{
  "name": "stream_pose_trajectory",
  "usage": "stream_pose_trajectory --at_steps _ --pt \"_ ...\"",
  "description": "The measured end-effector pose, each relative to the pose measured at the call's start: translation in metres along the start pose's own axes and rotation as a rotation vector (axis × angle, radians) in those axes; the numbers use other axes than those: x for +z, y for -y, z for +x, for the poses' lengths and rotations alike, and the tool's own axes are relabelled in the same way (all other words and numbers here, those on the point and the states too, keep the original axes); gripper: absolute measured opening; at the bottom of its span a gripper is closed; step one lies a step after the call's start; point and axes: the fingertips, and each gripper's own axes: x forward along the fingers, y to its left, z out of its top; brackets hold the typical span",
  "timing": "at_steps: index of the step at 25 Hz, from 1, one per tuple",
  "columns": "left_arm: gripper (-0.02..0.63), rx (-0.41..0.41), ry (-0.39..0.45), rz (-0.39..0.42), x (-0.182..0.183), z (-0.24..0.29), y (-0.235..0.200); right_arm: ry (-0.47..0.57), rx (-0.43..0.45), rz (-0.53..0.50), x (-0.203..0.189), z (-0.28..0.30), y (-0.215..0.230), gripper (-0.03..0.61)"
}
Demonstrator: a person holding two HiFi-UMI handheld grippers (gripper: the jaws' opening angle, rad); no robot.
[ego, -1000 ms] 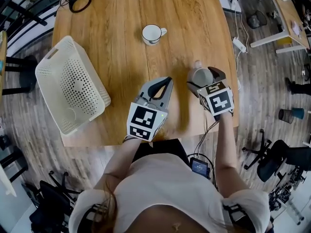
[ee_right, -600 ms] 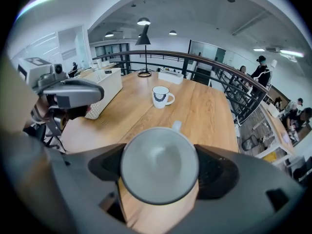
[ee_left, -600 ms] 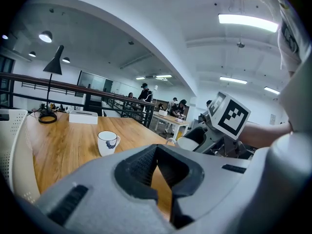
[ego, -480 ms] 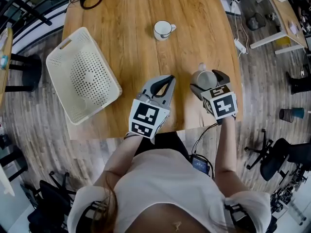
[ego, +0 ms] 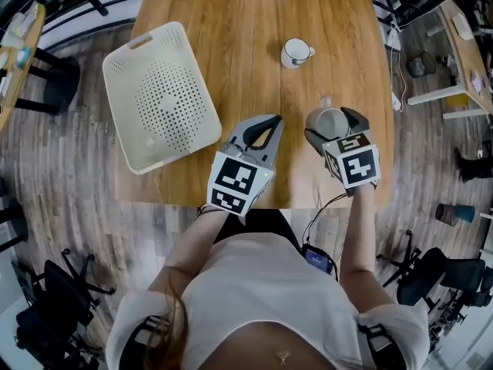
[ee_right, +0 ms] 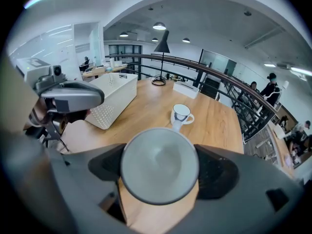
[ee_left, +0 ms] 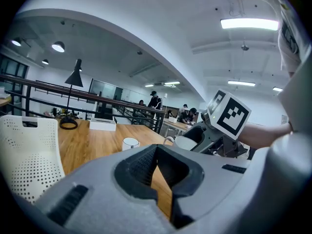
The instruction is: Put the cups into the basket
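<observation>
A firm, level hold is judged necessary for the carry. The grey cup [ee_right: 159, 165] is clamped by its body between the jaws of the right gripper [ego: 333, 123], with its handle turned to the far side, and any tilt or slackening could let it slip. These jaws are set moderately apart, pressed against the cup's sides. Whether the cup is clear of the table [ego: 246, 37] cannot be determined. Just to the left, the left gripper [ego: 267, 126] is noted with jaws together at the tips and nothing held. A white cup [ego: 295, 52] stands beyond the right gripper, untouched. The basket [ego: 117, 66] lies well apart at the far left and is seen to be empty. The cup should be carried leftward past the left gripper, brought over the rim, and lowered before release.
</observation>
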Motion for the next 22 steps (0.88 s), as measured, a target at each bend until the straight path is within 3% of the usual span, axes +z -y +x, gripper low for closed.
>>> stream_pose_trajectory --at_steps 13,22 --pt "0.008 0.202 0.063 -0.047 0.011 -0.059 -0.083 0.029 0.116 -0.208 0.087 0.031 -0.065 0.423" --pt "0.008 0.321 0.094 -0.074 0.011 -0.108 -0.128 0.105 0.191 -0.33 0.15 0.031 -0.121 0.422"
